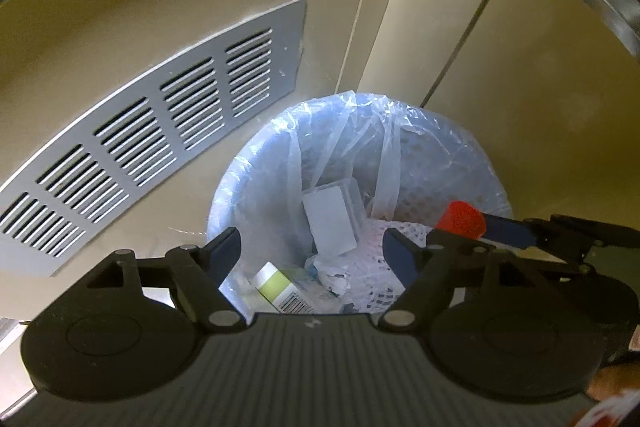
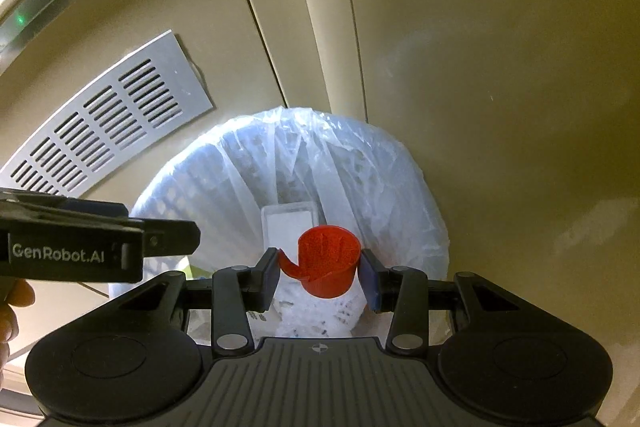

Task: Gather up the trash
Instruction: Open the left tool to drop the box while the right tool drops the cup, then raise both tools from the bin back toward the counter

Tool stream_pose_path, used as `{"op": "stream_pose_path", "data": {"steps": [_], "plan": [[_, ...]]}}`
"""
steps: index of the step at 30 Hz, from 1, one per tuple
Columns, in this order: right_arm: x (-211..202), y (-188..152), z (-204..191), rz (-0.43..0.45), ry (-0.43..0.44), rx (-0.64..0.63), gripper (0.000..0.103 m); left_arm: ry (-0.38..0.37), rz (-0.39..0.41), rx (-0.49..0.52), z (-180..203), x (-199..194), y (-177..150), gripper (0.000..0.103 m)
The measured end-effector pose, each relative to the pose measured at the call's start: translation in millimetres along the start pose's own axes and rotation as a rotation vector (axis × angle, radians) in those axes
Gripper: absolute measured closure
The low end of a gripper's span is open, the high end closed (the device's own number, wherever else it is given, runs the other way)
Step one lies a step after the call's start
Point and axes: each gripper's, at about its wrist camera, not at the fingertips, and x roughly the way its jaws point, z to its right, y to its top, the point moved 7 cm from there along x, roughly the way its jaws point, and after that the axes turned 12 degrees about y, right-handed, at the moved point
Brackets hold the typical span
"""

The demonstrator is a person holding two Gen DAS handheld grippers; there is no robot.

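A trash bin lined with a clear plastic bag stands on the floor below both grippers. Inside lie a clear plastic box, a green and white carton, crumpled tissue and white foam netting. My left gripper hangs open over the bin with nothing between its fingers. My right gripper is shut on a small red plastic cup, held upright above the bin. In the left wrist view the red cup comes in from the right.
A grey vent grille is set into the beige wall behind the bin, also in the right wrist view as the grille. Beige cabinet panels rise close behind and right. A hand holds the left gripper.
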Motion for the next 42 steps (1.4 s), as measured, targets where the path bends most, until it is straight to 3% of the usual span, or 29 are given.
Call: {"op": "stream_pose_path", "data": {"steps": [7, 11, 14, 31, 42], "plan": [[0.7, 6.7, -7.6, 0.012, 0.016, -0.004, 0.06, 0.01, 0.015, -0.023, -10.2, -10.0, 1.5, 0.027], [0.2, 6.9, -7.2, 0.014, 0.008, 0.016, 0.041, 0.012, 0.023, -0.032, -14.4, -15.0, 2.2, 0.027], [-3.3, 5.4, -9.0, 0.015, 0.02, 0.014, 0.039, 0.012, 0.021, -0.035, -17.1, -18.4, 1.0, 0.027], [-45.6, -0.3, -31.4, 0.039, 0.031, -0.002, 0.035, 0.009, 0.063, -0.06, -24.5, -57.9, -2.1, 0.027], [-106.0, 5.9, -52.7, 0.093, 0.045, -0.005, 0.035, 0.004, 0.108, -0.075, -27.3, -121.8, -7.3, 0.027]]}}
